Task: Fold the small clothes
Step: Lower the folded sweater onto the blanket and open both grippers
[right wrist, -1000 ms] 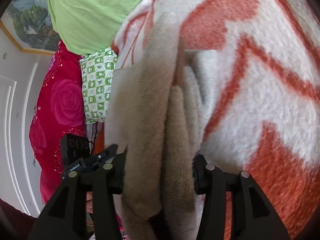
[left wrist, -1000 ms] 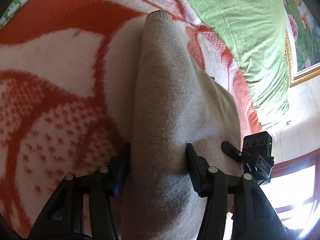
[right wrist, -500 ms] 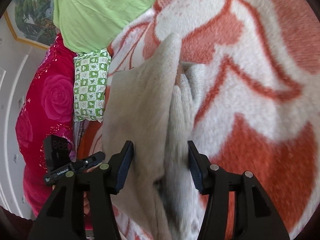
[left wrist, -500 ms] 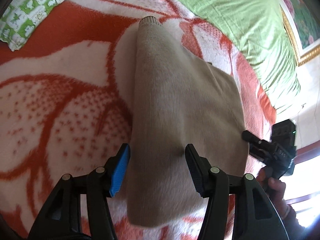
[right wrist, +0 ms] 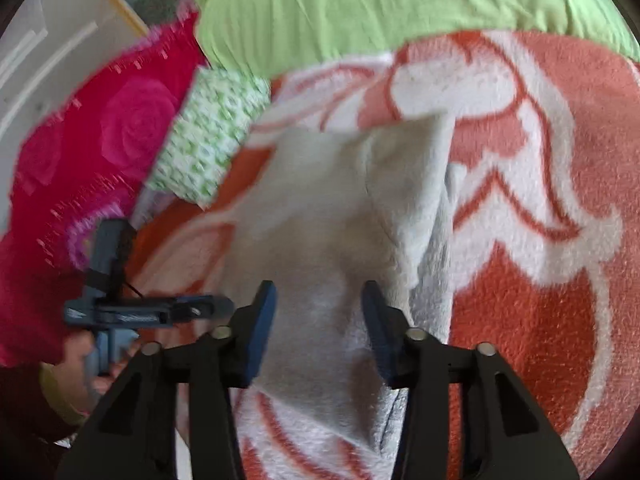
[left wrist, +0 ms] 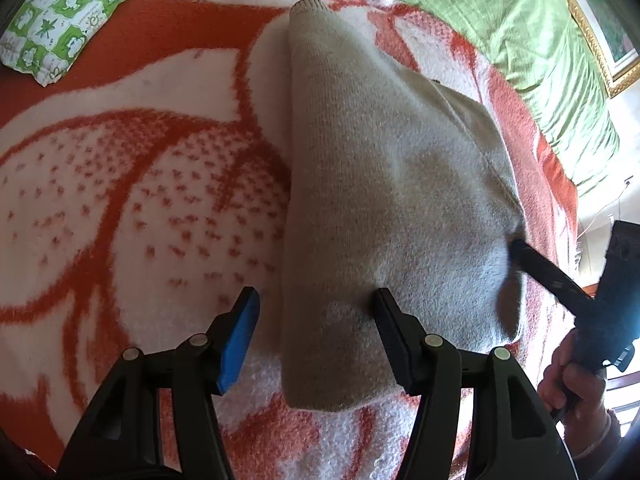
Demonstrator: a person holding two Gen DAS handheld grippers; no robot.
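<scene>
Both our claws have pulled back off the beige sweater [left wrist: 384, 184]: left claw [left wrist: 316, 336] released and opening, right claw [right wrist: 318, 328] released, closing, on the blanket [left wrist: 132, 184].

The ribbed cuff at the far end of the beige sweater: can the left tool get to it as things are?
Probably yes. The cuff lies uncovered on the blanket, straight beyond the left tool, whose fingers are opening; only the sweater lies between.

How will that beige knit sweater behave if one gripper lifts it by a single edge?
The beige knit sweater will probably flop and unfold: it lies in soft, rounded layers on the orange and white blanket. Its fuzzy knit likely grips the fingers rather than slipping. It cannot roll or tip.
</scene>
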